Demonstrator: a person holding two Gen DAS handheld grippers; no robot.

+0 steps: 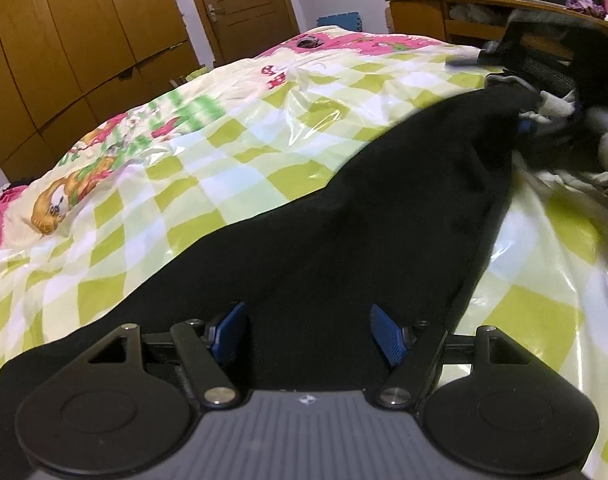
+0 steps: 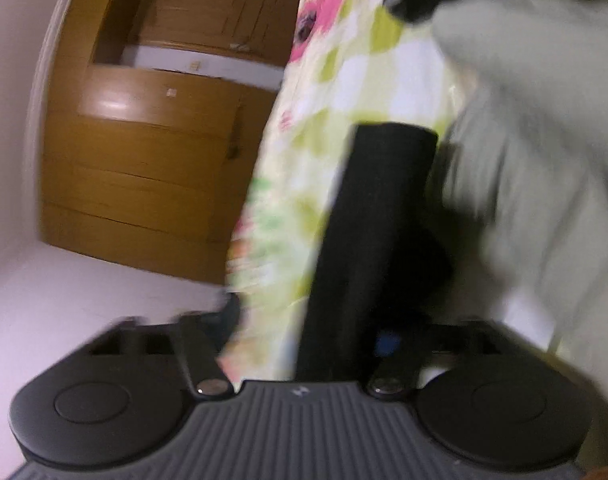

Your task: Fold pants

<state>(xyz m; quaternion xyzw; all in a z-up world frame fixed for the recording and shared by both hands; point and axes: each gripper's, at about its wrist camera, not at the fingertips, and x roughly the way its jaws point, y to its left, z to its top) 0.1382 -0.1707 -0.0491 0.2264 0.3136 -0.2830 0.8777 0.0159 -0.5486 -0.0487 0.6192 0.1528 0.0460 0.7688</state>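
At the bottom of the frame the left gripper point(image 1: 308, 330) stands wide open over the black pants point(image 1: 344, 220) on the checkered bed cover point(image 1: 224, 140), while the blurry right gripper point(image 2: 304, 344) has black cloth between its jaws, grip unclear.

Black soft-fabric pants point(image 1: 344, 220): spread over bed w/ green-white check cover, running from near edge diagonally up to the right, narrowing toward the far end, which is lifted and bunched. Surface mostly smooth, a few folds near the narrow end. In right wrist view a narrow black strip of the pants point(image 2: 368, 248) stands upright, top edge straight; view blurred.
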